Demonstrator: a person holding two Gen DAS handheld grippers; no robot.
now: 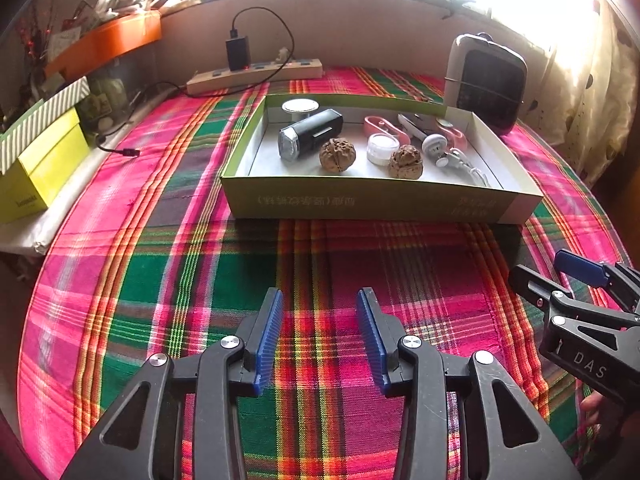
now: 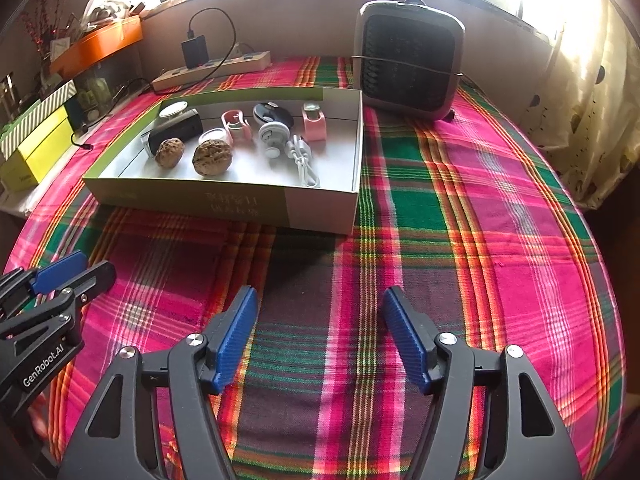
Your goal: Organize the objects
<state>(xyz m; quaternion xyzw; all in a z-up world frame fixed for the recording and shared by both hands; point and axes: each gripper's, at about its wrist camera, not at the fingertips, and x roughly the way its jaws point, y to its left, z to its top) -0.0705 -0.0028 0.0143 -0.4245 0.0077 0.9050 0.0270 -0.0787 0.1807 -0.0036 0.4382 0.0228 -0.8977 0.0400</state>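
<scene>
**Box packed, both grippers hanging empty**

Box sits toward the far edge of the plaid-covered table, holding two walnuts, a black flashlight, a small white jar, pink clips and a white cable. Left gripper and right gripper hover near the table's near edge, jaws apart, nothing between them. Judging by this, sorting looks nearly done; any next pick should approach over the box's near wall, jaws wide, clear of neighbouring items.

One shallow green cardboard box holds two wrinkled brown walnuts — also two pink plastic holders, one black cylindrical torch and one small clear round jar.
</scene>
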